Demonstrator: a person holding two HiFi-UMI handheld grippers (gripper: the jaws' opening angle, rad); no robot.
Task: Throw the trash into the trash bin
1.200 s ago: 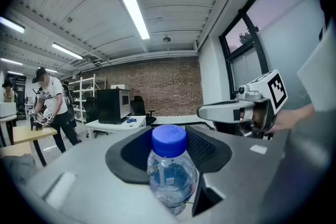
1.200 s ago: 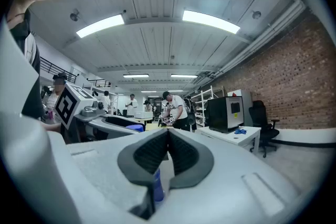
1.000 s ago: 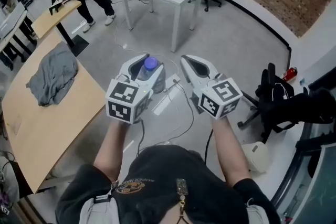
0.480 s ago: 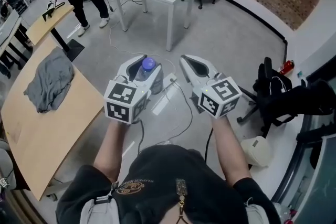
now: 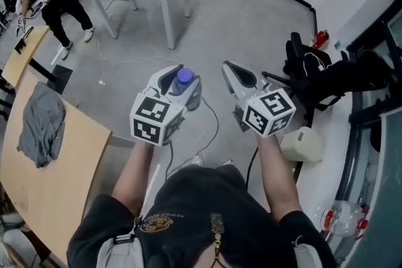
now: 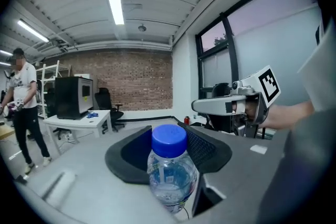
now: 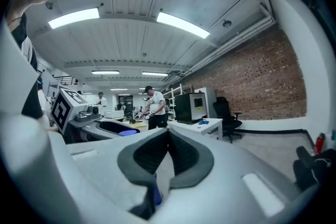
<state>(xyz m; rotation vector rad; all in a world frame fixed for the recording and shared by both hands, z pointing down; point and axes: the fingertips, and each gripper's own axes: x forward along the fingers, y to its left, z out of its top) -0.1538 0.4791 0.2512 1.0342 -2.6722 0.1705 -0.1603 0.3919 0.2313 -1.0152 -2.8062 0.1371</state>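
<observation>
**Carrying the bottle, bin not yet placed for certain**

Looking down from the head view, we see the left gripper (image 5: 178, 74) closed part-way round a clear bottle (image 5: 188, 94). Its blue cap sits between the fingertips and faces up at us, so the long axis stands upright, across the line the fingers point along. The right gripper (image 5: 230, 66) is level with it and just beside it, jaws together, nothing in them. Behind and outward of the right fingers, close to that forearm, stands a white rounded container (image 5: 301, 144). We judge it may be the trash bin, though we cannot tell for sure.

From the left gripper view, the bottle (image 6: 169, 176) fills the gap of the left gripper (image 6: 169, 150). Both dark pads bear on its shoulder, with the cap rising above them. The right gripper (image 6: 195, 106) shows off to the side, well clear of the bottle.

From the right gripper view, the right gripper (image 7: 168, 136) has its pads met at the tips with only a thin slit, empty. The blue cap of the bottle (image 7: 127, 132) shows beside it in the left gripper (image 7: 113, 126).

If that container is the bin, the empty hand is nearer to it. The loaded left fingers would then have to swing across towards that side.
</observation>
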